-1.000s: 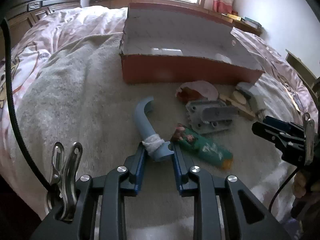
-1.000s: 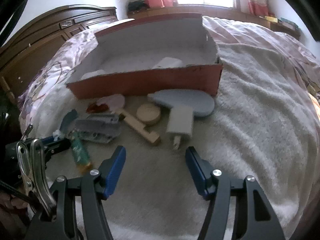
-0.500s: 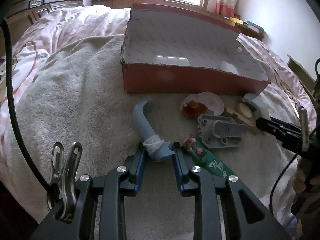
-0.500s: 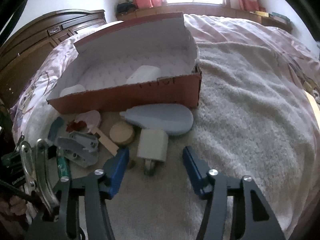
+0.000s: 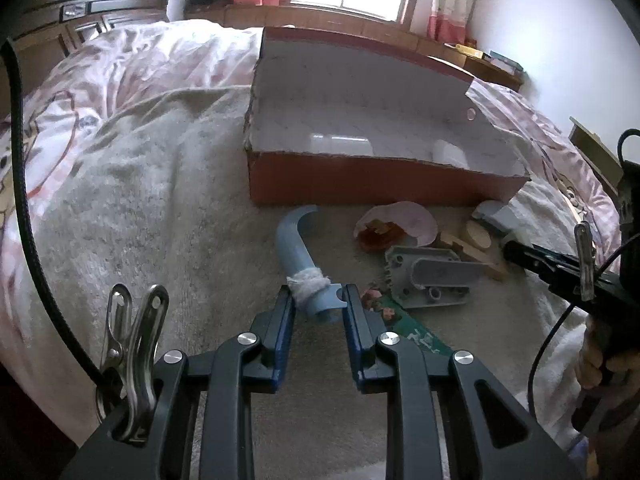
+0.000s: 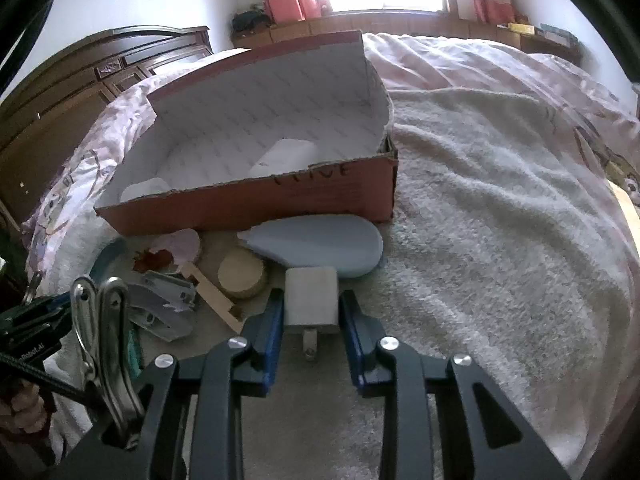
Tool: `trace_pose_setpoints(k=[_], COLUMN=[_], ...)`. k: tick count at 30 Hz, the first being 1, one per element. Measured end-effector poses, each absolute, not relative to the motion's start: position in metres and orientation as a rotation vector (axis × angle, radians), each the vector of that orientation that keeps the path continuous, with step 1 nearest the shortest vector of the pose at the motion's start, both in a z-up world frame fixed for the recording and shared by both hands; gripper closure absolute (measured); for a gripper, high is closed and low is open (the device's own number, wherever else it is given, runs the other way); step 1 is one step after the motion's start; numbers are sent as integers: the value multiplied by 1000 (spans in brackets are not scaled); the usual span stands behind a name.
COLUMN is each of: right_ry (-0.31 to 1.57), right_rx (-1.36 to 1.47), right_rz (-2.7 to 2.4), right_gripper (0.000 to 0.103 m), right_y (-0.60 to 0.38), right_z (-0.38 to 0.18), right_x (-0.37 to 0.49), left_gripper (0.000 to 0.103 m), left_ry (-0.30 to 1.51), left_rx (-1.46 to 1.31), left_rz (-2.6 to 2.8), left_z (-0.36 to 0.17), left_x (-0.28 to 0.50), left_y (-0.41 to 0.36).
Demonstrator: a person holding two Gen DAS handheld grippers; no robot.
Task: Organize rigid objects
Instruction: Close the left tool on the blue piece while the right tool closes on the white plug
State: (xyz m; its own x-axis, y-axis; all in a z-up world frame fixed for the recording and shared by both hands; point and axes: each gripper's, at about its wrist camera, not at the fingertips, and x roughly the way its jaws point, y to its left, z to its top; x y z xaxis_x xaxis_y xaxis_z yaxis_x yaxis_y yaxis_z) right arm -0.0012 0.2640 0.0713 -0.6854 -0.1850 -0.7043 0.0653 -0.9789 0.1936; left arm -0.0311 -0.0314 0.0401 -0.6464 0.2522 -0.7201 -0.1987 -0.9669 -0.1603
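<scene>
The right gripper (image 6: 312,316) has just been closing, and its fingers now squeeze the white plug (image 6: 311,300) by its flat sides. The plug looks hard, light and smooth. The left gripper (image 5: 316,304) fingers hold the blue hook (image 5: 298,248) at its wrapped end. Ahead of both sits the box (image 6: 256,204) on a soft, fluffy blanket (image 6: 500,220) over a bed.

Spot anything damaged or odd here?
Yes. The cardboard box has a ragged, torn front edge and a torn side wall. The curved blue tube has white wadding wrapped around its lower part, like a makeshift repair.
</scene>
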Motion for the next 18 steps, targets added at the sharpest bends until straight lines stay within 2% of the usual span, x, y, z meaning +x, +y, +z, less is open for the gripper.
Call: trace_pose_setpoints(k=[6, 13, 18], right_ry=[-253, -251, -236], right_rx=[1181, 1179, 1173], right_rz=[-2730, -2726, -2730], right_gripper=[74, 74, 74], right_y=[263, 262, 260], right_z=[68, 66, 65], right_x=[0, 0, 1], left_gripper=[78, 69, 69], left_ry=[-81, -198, -117], left_rx=[-1239, -1249, -1243], left_rz=[2656, 2643, 2687], left_z=[33, 29, 30], left_x=[-38, -56, -66], left_y=[-32, -39, -29])
